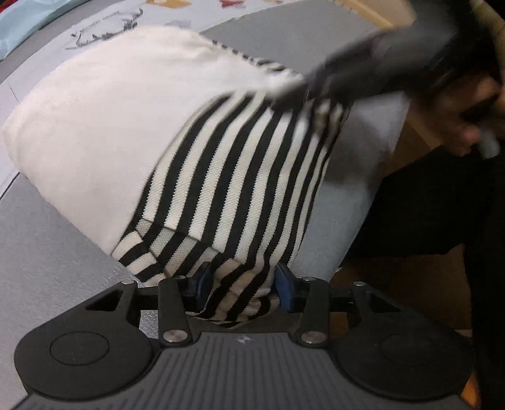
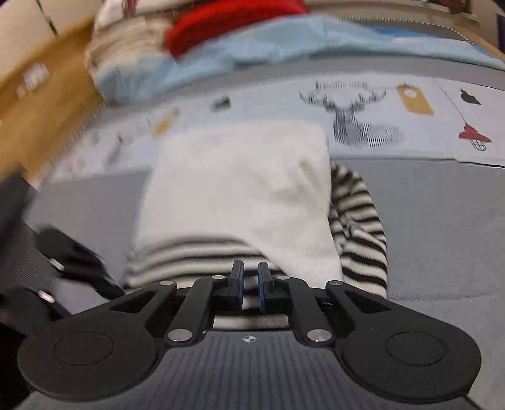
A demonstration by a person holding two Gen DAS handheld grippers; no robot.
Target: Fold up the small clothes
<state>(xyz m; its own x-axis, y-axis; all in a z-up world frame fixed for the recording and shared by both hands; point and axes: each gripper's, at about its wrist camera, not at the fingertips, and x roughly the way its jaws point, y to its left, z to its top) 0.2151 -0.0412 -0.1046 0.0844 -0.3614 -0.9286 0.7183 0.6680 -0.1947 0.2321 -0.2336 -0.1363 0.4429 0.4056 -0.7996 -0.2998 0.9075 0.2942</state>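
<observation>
The left gripper [image 1: 241, 285] has its 2 blue-padded fingers [image 1: 285, 290] partly spread around a bunched fold of the striped sleeve [image 1: 233, 195], which fills the gap between them and appears pinched. The right gripper [image 2: 250, 285] has its fingers [image 2: 263, 285] drawn nearly together with a narrow slit between the pads; striped cloth shows beyond that slit, but whether any of it is caught there cannot be told.

The garment [image 2: 240, 189], cream in the body with black-and-cream striped sleeves, lies flat on a grey mat [image 2: 442, 220]. 1 sleeve lies drawn across the lower body; the other sleeve [image 2: 359, 227] lies crumpled just beside the garment's right edge in the right wrist view.

The step in hand appears to be the folding-in of the sleeves. The next move likely calls for the left fingers to lay their sleeve flat and let go, and for the crumpled sleeve to be gathered and folded over the body.

Around the garment: a printed cloth with a deer drawing [image 2: 350, 123], a pale blue fabric [image 2: 221, 60] and a red item [image 2: 227, 22] farther off, all apart from the garment. In the left wrist view, the right gripper's blurred body crosses above the sleeve, so the 2 tools work close together and may crowd each other.
</observation>
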